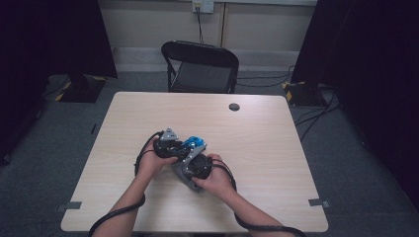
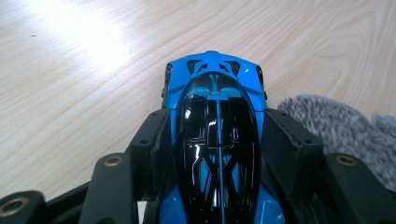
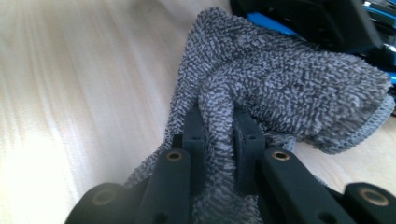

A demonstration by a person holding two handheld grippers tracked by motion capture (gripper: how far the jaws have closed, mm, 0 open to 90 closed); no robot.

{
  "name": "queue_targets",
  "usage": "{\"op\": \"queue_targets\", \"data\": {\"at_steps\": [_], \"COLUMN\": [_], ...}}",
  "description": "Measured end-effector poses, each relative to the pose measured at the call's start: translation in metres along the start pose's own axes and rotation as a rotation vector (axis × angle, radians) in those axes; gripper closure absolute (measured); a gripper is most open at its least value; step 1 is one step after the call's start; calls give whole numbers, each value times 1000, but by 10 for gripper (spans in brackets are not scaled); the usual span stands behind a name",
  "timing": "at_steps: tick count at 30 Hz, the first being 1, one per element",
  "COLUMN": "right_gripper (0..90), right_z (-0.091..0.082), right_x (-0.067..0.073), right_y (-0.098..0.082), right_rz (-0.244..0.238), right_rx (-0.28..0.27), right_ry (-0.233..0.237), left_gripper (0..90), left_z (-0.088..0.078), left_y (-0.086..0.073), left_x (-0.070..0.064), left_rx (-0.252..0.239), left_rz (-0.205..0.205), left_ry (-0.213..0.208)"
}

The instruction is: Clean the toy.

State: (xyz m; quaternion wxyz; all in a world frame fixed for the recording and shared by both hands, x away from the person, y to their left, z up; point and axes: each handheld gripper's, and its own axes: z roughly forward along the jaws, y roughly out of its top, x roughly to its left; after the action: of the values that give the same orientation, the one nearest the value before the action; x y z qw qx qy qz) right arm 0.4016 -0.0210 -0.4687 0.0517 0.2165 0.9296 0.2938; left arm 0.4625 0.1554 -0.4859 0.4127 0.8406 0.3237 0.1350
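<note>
A blue and black toy car (image 2: 217, 140) sits between the jaws of my left gripper (image 2: 215, 135), which is shut on its sides; its nose points away over the wooden table. In the high view the toy car (image 1: 194, 143) shows blue near the table's middle, with the left gripper (image 1: 170, 144) on its left. My right gripper (image 3: 218, 123) is shut on a fold of a grey terry cloth (image 3: 289, 88), bunched up beside the car. The cloth (image 2: 336, 126) lies to the right of the car. The right gripper (image 1: 193, 165) sits just in front of the car.
The light wooden table (image 1: 257, 148) has a round cable hole (image 1: 234, 106) at the back. A black folding chair (image 1: 200, 66) stands behind it. Black cables trail from both grippers off the near edge. Dark curtains hang left and right.
</note>
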Motion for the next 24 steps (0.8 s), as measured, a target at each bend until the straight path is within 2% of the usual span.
{"op": "queue_targets", "data": {"at_steps": [8, 11, 16, 20, 24], "right_gripper": [787, 786, 782, 777, 765], "right_z": [0, -2, -7, -13, -17], "right_x": [4, 5, 6, 3, 1], "right_y": [1, -1, -4, -7, -16], "right_rz": [-18, -24, -47, -64, -87], "right_rx": [-10, -33, -54, -74, -69], "right_ry": [26, 61, 91, 110, 106], "left_gripper": [436, 435, 435, 434, 419], "left_z": [0, 0, 0, 0, 1], "left_y": [0, -1, -2, -1, 0], "left_x": [0, 0, 0, -1, -2], "left_rx": [-1, -5, -12, -5, -2], "left_rz": [0, -9, -12, 1, 2], "left_ry": [0, -7, -8, -6, -1]}}
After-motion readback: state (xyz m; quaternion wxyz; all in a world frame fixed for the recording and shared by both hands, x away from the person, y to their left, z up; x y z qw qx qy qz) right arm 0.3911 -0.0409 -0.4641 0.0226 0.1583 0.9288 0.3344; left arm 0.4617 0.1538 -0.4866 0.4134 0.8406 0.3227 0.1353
